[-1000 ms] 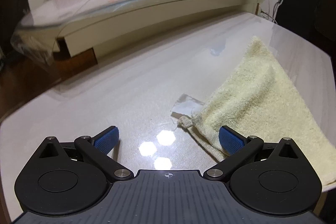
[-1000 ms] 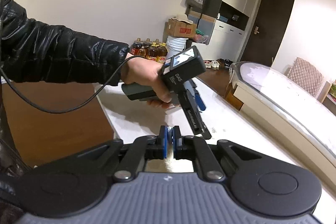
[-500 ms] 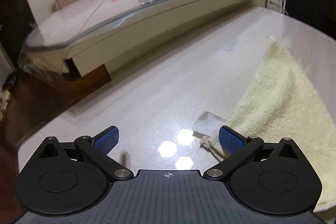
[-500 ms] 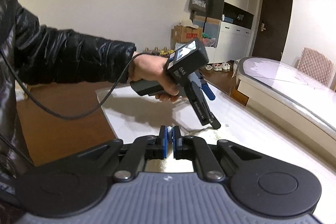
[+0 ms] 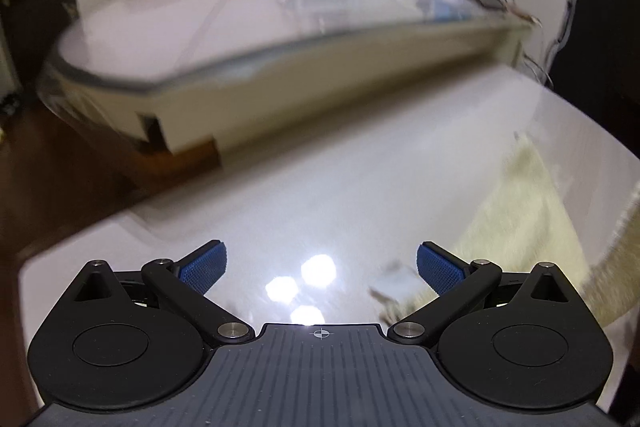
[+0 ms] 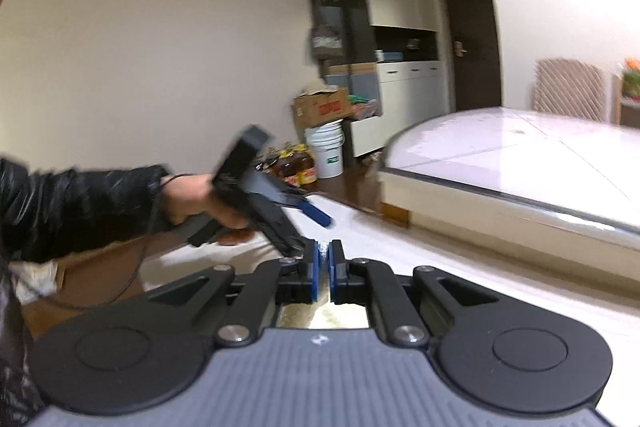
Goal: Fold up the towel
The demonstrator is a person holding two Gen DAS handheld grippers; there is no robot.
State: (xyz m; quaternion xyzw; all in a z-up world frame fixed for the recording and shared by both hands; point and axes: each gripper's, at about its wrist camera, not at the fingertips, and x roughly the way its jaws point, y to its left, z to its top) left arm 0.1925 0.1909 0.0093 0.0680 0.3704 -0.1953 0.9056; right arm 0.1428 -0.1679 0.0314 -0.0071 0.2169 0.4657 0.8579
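Towel [image 5: 524, 227] lies on the table [image 5: 340, 195], right of my wide-open left gripper [image 5: 322, 267], long axis running away. Right gripper [image 6: 324, 267] nearly closed, empty; the left is nearer.

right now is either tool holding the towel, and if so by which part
Neither visibly. The left tool is open, empty, over the table beside the towel corner. The right tool is nearly shut with nothing seen between its pads.
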